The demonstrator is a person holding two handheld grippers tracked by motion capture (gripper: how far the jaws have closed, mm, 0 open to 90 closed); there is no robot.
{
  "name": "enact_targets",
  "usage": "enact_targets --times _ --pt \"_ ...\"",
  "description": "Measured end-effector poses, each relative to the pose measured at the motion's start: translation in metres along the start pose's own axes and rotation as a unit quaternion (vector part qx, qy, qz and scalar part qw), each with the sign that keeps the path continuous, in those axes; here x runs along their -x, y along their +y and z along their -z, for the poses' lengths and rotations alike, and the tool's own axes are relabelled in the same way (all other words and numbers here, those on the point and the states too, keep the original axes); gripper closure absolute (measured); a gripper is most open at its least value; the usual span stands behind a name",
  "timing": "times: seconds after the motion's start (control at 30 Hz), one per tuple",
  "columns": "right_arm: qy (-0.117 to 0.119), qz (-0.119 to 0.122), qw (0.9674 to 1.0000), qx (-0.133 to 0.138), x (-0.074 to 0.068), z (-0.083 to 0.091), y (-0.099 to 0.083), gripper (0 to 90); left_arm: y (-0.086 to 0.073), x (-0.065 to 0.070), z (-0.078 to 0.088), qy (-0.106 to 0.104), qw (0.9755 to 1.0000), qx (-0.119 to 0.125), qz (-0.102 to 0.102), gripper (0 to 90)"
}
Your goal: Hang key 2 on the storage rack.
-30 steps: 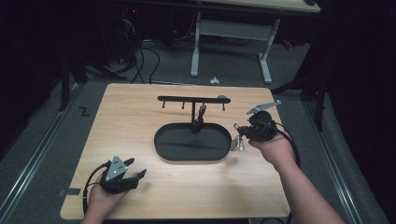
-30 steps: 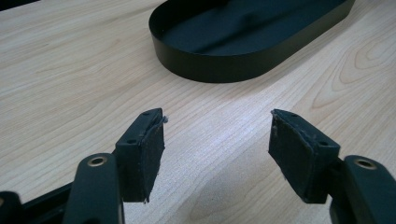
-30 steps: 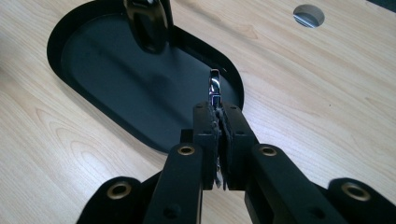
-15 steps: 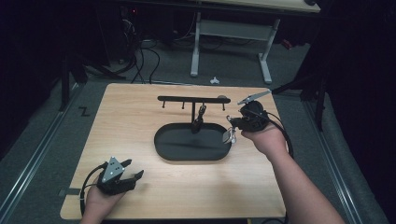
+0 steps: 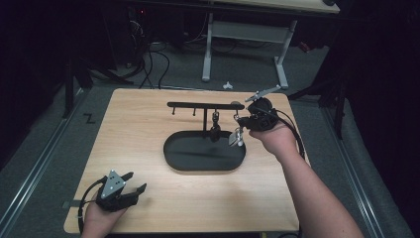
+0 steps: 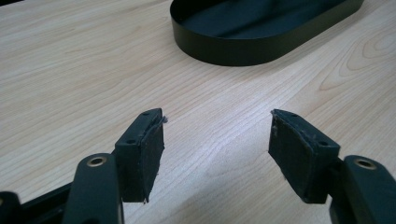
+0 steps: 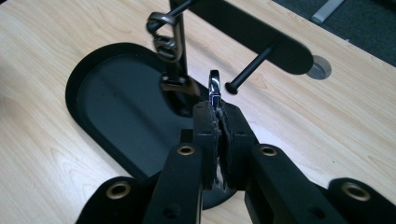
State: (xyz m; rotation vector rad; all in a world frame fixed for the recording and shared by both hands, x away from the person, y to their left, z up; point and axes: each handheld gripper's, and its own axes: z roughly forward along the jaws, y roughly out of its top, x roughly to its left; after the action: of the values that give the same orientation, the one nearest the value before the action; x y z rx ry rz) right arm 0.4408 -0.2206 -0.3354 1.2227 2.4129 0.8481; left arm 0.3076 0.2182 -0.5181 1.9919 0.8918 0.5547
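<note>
A black stand has an oval base tray and a horizontal bar with short pegs. From one peg near the post hangs a dark metal clasp. My right gripper is level with the bar's right end, shut on a silver ring. A small pale piece dangles below the ring, over the tray's right rim. The ring sits just in front of the tip of the rightmost peg. My left gripper rests open on the wood at the front left, with nothing between its pads.
The stand stands in the middle of a wooden table. A grey round grommet is set in the tabletop behind the bar's right end. Beyond the far edge are a white desk frame and cables on the floor.
My right gripper has moved left and a little up with the ring, from beside the tray toward the right end of the bar. The left gripper has stayed put.
</note>
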Motion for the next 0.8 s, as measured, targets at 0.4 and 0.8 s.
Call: enact_targets --times 0.4,0.8 --pt "0.008 -0.021 0.9998 0.001 0.016 -0.006 0.004 86.1 -0.005 0.000 0.009 0.009 1.0000 -0.001 0.003 36.1" --pt "0.002 -0.026 0.9997 0.001 0.023 -0.015 0.008 85.3 -0.004 0.001 0.007 0.003 1.0000 -0.003 0.000 36.1"
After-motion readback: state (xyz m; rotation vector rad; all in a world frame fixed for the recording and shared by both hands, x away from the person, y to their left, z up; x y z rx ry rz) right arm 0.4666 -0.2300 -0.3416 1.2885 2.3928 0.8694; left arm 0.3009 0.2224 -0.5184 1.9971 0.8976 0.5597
